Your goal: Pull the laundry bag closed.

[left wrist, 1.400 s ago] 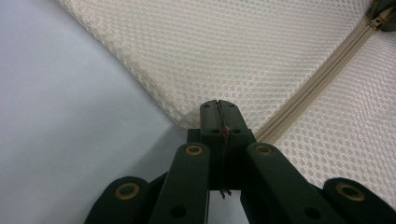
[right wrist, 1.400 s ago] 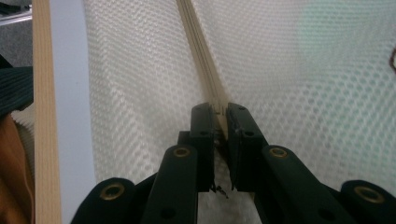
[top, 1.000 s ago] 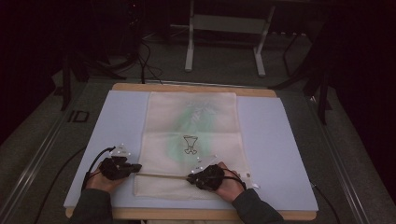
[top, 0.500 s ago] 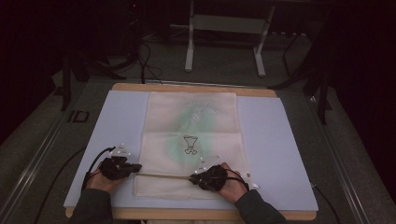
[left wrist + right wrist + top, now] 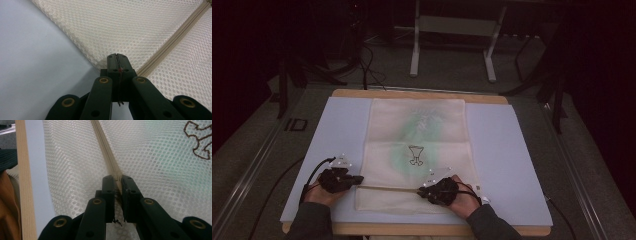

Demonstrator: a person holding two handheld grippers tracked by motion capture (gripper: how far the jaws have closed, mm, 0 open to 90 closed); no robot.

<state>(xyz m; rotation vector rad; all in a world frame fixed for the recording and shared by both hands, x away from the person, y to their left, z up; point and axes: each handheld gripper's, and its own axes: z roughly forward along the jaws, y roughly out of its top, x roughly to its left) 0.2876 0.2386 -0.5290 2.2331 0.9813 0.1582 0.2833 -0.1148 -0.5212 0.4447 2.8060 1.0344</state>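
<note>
Right now I hold a gripper in each hand, and both rest low on the near part of a cream mesh bag [image 5: 417, 135]. The bag lies flat on a pale blue mat [image 5: 502, 150] that covers a wooden table [image 5: 362, 93]. It sits in the middle of the mat, with its far end near the far edge of the table. A small dark drawing [image 5: 415, 155] shows through the mesh near the middle, with a soft green patch around it.

My left gripper [image 5: 357, 180] is at the near left side of the bag. In the left gripper view its jaws are pressed tight together at the edge of the mesh [image 5: 140, 30], right where the zipper [image 5: 175, 40] ends. The left gripper [image 5: 117, 63] seems to pinch the cloth at that corner.

My right gripper [image 5: 422, 191] is farther along the same zipper line, toward the right. In the right gripper view its jaws squeeze the zipper strip [image 5: 106, 147] between them, and the mesh [image 5: 155, 170] bunches up a little around it. The right gripper [image 5: 117, 181] points along the strip, with the wooden table edge [image 5: 22, 182] off to one side.

The zipper runs in a thin straight line between my two hands.
</note>
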